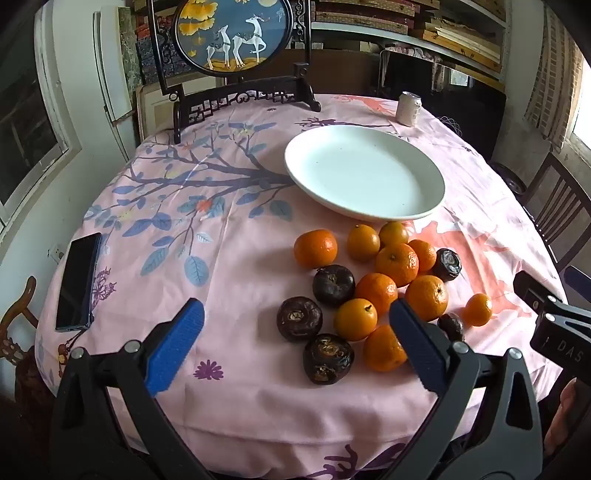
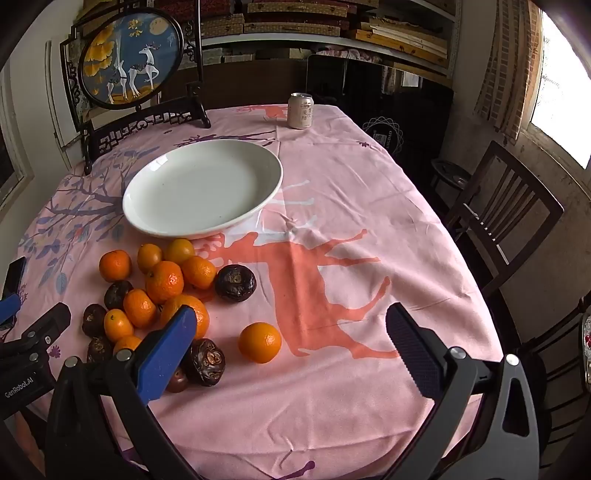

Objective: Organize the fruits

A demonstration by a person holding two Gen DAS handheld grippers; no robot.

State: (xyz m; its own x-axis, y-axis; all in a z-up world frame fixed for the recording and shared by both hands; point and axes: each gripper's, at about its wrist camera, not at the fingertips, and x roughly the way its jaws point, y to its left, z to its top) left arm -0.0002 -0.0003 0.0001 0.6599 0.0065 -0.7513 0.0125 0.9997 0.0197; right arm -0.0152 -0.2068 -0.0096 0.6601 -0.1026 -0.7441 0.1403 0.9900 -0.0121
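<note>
Pink floral cloth (image 2: 369, 206) covers the round table, with shelves of stacked boards behind and a dark wooden chair (image 2: 506, 218) at its right edge. At the far side stand a framed deer screen (image 1: 232, 33) on a carved black base and a drink can (image 2: 300, 110); a dark phone (image 1: 78, 282) lies flat near the left rim. A white plate (image 1: 364, 171) sits bare near the middle, and just in front of it the fruits are heaped: oranges (image 1: 397, 264) touching one another, with dark, wrinkled brown fruits (image 1: 299, 318) mixed in among them. One orange (image 2: 259, 342) lies apart from the pile, on the red deer print. The left gripper (image 1: 295, 321) hangs above the near edge of the pile with its blue-padded fingers (image 1: 175, 349) spread wide and nothing between them; its right finger covers part of one orange and a dark fruit. The right gripper (image 2: 291, 328) is likewise spread wide and holds nothing, the lone orange lying just beyond its gap, while its left finger hides several fruits at the near side of the heap. What kind the dark fruits are is hard to make out.
</note>
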